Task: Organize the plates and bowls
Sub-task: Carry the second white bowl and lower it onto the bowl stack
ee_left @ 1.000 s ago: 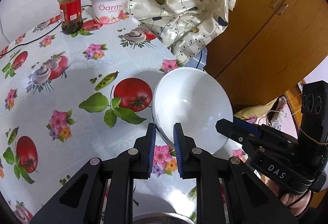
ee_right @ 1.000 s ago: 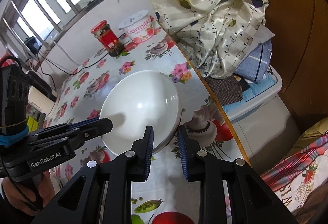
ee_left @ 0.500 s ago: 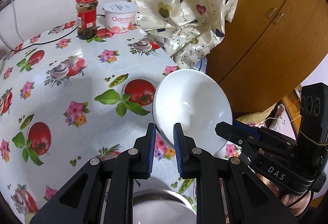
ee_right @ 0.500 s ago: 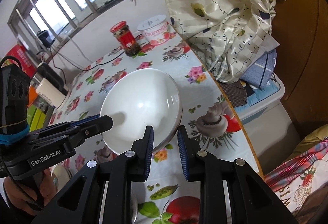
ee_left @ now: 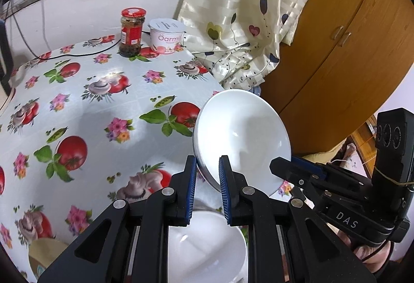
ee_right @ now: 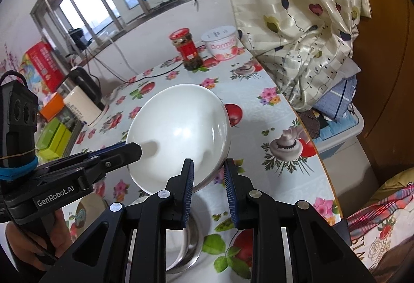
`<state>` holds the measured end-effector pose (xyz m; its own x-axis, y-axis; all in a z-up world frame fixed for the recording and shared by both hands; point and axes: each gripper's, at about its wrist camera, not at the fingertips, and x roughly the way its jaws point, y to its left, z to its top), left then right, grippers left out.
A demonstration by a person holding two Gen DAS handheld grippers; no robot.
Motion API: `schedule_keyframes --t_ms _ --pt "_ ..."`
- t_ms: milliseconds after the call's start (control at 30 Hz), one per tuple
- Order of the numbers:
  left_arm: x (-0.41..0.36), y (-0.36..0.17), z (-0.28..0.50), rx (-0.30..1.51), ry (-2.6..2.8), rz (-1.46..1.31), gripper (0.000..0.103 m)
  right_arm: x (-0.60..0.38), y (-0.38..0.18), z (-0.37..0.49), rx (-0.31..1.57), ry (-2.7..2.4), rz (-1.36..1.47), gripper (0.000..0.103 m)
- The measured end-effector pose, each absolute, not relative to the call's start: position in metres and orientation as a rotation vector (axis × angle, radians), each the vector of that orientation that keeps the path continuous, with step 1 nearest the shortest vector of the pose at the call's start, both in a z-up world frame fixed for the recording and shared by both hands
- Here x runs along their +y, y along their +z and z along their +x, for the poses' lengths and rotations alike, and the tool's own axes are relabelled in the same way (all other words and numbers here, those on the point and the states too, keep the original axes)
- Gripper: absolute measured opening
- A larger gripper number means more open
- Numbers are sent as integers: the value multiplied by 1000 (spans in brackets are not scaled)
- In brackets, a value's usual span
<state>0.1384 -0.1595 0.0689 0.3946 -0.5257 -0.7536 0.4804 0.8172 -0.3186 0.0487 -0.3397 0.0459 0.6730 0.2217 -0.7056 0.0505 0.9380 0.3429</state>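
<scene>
Left gripper (ee_left: 206,174): I've got its fingers pinching the near rim of the white bowl (ee_left: 245,138).
Right gripper (ee_right: 208,174): pinching the same bowl's rim from the opposite side.
White bowl: tilted, lifted above the table (ee_left: 85,107), held between both grippers.
Second bowl (ee_left: 207,246): white, right under my left gripper, resting low on the table.
Back of table: red-lidded jar (ee_left: 132,31) just beside a yogurt tub (ee_left: 167,35).

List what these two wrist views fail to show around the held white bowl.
- Left wrist view: the lower white bowl is mostly hidden by the left tool.
- Right wrist view: the steel dish is covered by the right tool; its contents are unseen.
- Held white ceramic bowl: its underside is hidden in both views.
</scene>
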Motion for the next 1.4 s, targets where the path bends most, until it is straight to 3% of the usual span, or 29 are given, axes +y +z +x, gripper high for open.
schedule_keyframes --t_ms 533,1400 --pt "-116 69 88 970 -579 -103 19 -299 55 9 833 167 303 23" --pt "-95 19 57 1124 -507 -123 18 -278 8 -6 997 227 322 23"
